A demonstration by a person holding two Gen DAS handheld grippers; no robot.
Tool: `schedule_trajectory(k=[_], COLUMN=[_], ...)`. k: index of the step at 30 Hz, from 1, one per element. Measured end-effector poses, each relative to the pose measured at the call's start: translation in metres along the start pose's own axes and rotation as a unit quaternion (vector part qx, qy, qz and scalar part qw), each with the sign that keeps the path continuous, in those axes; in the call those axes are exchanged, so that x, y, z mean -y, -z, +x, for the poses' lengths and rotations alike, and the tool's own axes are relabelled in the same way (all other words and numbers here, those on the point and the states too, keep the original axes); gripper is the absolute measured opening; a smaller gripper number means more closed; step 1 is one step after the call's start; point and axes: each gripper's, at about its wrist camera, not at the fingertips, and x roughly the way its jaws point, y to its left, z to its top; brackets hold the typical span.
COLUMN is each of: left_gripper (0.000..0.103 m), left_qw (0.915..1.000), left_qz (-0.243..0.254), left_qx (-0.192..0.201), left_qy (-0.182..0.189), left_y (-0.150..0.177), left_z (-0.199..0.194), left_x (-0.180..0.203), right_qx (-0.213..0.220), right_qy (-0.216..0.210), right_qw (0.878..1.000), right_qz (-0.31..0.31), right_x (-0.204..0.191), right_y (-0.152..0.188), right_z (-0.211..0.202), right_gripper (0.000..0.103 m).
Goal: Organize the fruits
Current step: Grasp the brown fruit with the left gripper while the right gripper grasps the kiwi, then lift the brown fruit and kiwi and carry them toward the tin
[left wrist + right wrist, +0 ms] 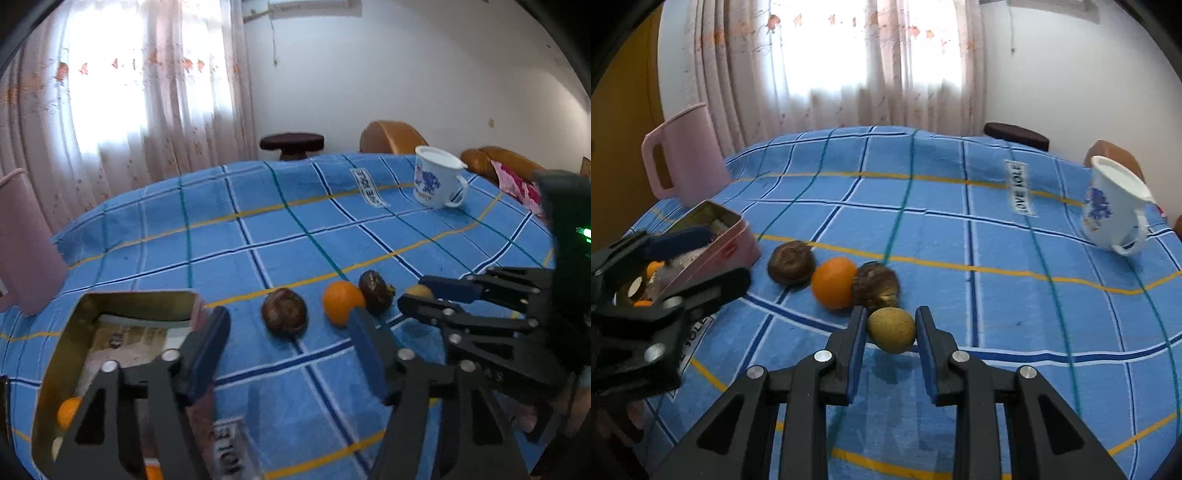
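- Bracketing the small yellow-green round fruit (891,329), the right gripper (891,345) has jaws apparently just touching it, at 5 o'clock from the orange citrus (834,282).
- Left gripper (291,354) gapes wide, empty, beside the open gold-lined tin (110,306).

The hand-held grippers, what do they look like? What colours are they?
Both look alike. The right hand-held gripper and left hand-held gripper have black linkage arms with triangular cut-outs, shiny silver round pins at the joints, and flat blue pads inside the fingers. A green light glows on the right one's body.

tin (110,302): shiny metal | tablecloth (258,236): matt woven cloth | mug (437,177): glossy enamel
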Motion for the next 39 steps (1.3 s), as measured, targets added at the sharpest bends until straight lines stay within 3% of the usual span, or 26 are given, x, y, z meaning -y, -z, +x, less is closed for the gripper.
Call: schedule_trajectory(k=[7,19,27,39], left_gripper=[0.044,0.045,0.040,0.039], left_qw=[0.9983,0.9962,0.9964,0.9996], left_qz=[0.006,0.006,0.030,-0.008], left_qx=[-0.058,-0.077,-0.071,-0.021], left_qy=[-0.005,-0.040,-0.037,0.017], left_y=[-0.010,-0.014,-0.009,0.005], left_z=[0.046,0.066,0.061,0.024], left_x=[0.003,-0.006,-0.007,-0.012], right_qx=[0.016,0.016,0.016,0.044], right_qy=[-0.005,-0.004,-0.005,-0.016], right_qw=[1.000,1.000,1.000,0.999], right_qz=[0.004,0.001,0.001,0.000], right_x=[0.002,0.000,0.001,0.002], right_y=[-0.001,0.001,0.001,0.004], right_z=[-0.006,-0.005,-0.005,-0.016], right_gripper=[0.029,0.029,0.029,0.029])
